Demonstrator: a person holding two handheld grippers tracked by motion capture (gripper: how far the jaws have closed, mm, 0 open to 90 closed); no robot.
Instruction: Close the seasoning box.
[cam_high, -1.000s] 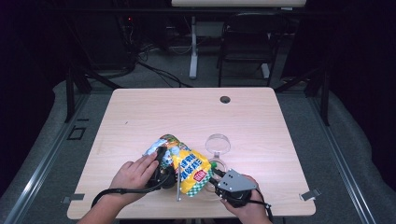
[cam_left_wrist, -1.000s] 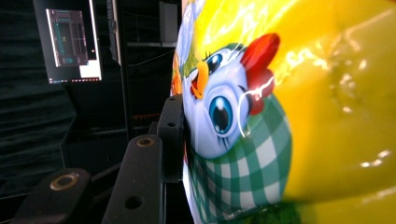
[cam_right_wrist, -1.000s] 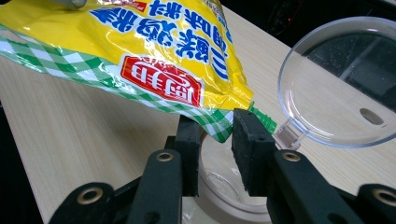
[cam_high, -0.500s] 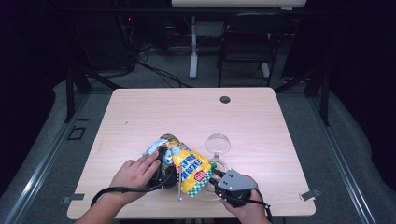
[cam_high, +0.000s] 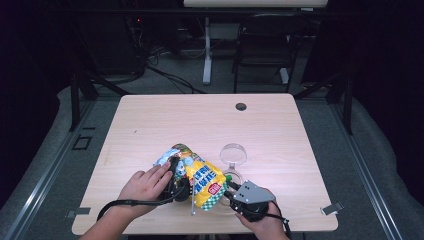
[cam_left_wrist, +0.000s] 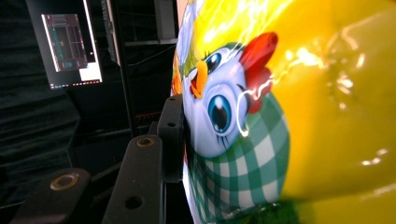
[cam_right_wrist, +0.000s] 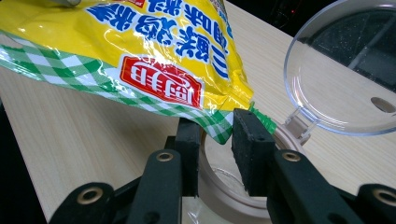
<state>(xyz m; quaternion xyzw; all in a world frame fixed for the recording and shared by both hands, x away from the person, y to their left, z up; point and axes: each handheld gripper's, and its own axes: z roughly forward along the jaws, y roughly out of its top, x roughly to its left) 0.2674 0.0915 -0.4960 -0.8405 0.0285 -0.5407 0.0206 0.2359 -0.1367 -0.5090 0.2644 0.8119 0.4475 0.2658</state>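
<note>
A puffy yellow snack bag (cam_high: 205, 182) with green check and a cartoon chicken (cam_left_wrist: 224, 112) is held tilted above the table. My left gripper (cam_high: 179, 184) is shut on the bag's upper part, and one black finger (cam_left_wrist: 172, 135) presses its side while the other is hidden behind it. The bag's lower corner (cam_right_wrist: 219, 116) hangs over the mouth of a clear jar (cam_high: 231, 176) with a beige rim (cam_right_wrist: 286, 136). The jar's clear lid (cam_right_wrist: 345, 70) is flipped open. My right gripper (cam_right_wrist: 218, 140) is shut on the jar at its rim, right under the bag's corner.
The wooden table (cam_high: 200, 125) has a dark cable hole (cam_high: 241, 106) at the back. A thin pale stick (cam_high: 192, 206) lies by the bag near the front edge. A black chair (cam_high: 265, 45) and cables stand on the floor beyond the table.
</note>
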